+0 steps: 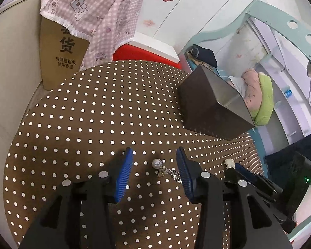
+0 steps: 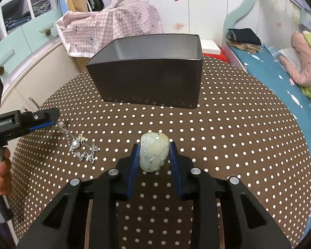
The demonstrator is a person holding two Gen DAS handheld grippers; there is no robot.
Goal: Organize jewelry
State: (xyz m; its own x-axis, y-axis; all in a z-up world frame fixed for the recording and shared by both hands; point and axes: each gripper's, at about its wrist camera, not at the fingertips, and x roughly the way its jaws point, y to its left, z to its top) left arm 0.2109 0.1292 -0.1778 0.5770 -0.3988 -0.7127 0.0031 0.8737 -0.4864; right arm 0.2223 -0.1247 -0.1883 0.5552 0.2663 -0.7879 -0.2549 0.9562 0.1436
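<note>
A silver chain with pearls (image 1: 164, 169) lies on the brown dotted tablecloth (image 1: 105, 108) between the pads of my left gripper (image 1: 154, 154), which is open around it. The chain also shows in the right wrist view (image 2: 80, 147), beside the left gripper (image 2: 41, 118). My right gripper (image 2: 154, 146) is shut on a pale green carved jade pendant (image 2: 154, 151), low over the cloth. In the left view the pendant (image 1: 230, 162) sticks out of the right gripper (image 1: 236, 169). An open dark metal box (image 2: 149, 78) stands behind; it also shows in the left wrist view (image 1: 211, 105).
A brown cardboard box (image 1: 61, 51) under a pink checked cloth (image 1: 97, 10) stands beyond the table's far left edge. A red and white box (image 1: 147, 51) sits behind. A bed with blue sheet (image 2: 280, 76) lies to the right. A cabinet (image 2: 31, 62) stands left.
</note>
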